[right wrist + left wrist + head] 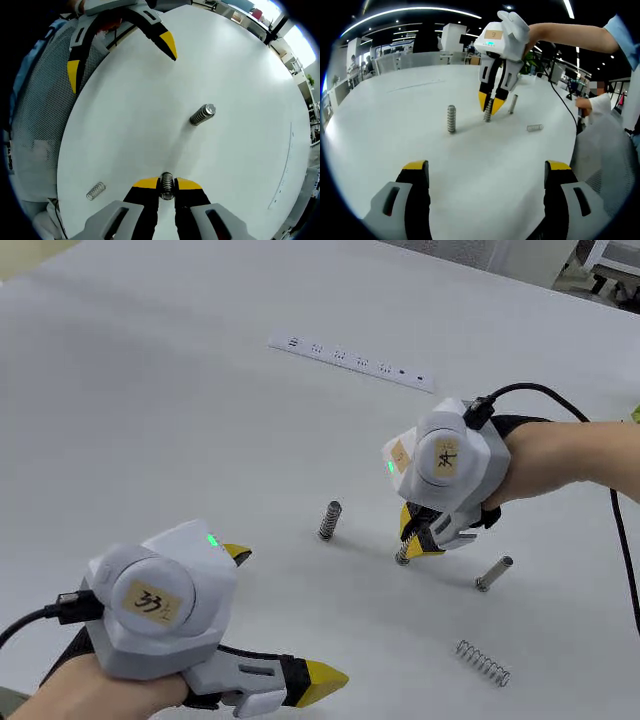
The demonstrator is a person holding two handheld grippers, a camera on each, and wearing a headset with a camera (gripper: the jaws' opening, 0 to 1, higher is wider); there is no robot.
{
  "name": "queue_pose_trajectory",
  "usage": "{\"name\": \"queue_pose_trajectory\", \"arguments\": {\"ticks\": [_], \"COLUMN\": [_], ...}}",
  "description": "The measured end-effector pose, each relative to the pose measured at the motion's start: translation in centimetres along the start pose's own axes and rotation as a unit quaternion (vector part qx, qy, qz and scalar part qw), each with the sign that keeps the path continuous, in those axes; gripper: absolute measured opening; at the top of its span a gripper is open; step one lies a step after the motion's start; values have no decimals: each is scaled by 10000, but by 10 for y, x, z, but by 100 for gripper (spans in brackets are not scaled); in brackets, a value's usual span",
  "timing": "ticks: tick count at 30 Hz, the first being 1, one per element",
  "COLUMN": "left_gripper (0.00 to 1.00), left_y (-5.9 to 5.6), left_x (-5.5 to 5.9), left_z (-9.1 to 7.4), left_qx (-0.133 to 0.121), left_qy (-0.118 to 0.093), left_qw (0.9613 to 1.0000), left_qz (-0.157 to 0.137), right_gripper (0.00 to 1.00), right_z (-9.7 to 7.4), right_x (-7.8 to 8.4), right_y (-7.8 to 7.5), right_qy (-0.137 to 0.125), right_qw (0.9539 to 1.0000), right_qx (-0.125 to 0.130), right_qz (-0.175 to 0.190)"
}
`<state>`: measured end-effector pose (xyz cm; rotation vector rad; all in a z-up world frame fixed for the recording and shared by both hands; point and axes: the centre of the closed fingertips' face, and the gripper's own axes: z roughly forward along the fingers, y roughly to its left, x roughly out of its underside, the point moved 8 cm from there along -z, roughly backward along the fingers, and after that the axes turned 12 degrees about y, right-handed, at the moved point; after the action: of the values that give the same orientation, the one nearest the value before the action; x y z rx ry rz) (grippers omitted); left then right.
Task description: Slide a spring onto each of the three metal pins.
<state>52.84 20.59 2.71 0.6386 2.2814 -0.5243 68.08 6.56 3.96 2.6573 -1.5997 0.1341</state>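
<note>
held spring [166,185]: stood upright, lower end on the table [150,400], pinched between the yellow tips. whether a pin is inside it cannot be told.
right gripper [490,104]: pointed down from above, jaws closed to coil width on the held spring.
forearm [585,455]: bare, behind the right gripper, reaching in from the side away from the sprung pin.
sprung pin [330,520]: upright, coil seated over it. near the held spring, apart from it, touched by nothing.
bare pin [494,573]: stood on end, no coil on it. near the held spring, on the side opposite the sprung pin.
loose spring [483,662]: lying flat on the table, past the bare pin from the held spring, toward the person. touched by nothing.
left gripper [485,169]: jaws spread wide, nothing between them. held low over the table, well apart from the held spring, on the sprung pin's side and nearer the person. aimed toward the held spring, which is seen between its jaws in the left gripper view.
power strip [350,360]: white, flat on the table, well beyond the held spring on the far side.
cable [622,540]: black, plugged into the back of the right gripper, run along the forearm and down past the bare pin's side.
</note>
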Motion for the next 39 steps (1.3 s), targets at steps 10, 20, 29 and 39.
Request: {"name": "queue_pose_trajectory", "arguments": {"ticks": [10, 20, 29, 39], "left_gripper": [94, 94, 94, 94], "left_y": [-1, -1, 0, 2], "left_x": [2, 2, -1, -4], "left_z": [2, 1, -1, -8], "left_qx": [9, -2, 6, 38], "left_qy": [18, 6, -50, -19], "left_qw": [10000, 10000, 10000, 9998], "left_qz": [-20, -10, 23, 200], "right_gripper": [8, 15, 56, 82], "right_z": [3, 3, 2, -2], "right_x": [0, 2, 6, 6], "right_y": [0, -1, -2, 9], "right_qy": [7, -279, -573, -932], "right_qw": [10000, 9988, 9958, 9905], "right_qx": [17, -79, 74, 298], "right_qz": [27, 398, 712, 965]}}
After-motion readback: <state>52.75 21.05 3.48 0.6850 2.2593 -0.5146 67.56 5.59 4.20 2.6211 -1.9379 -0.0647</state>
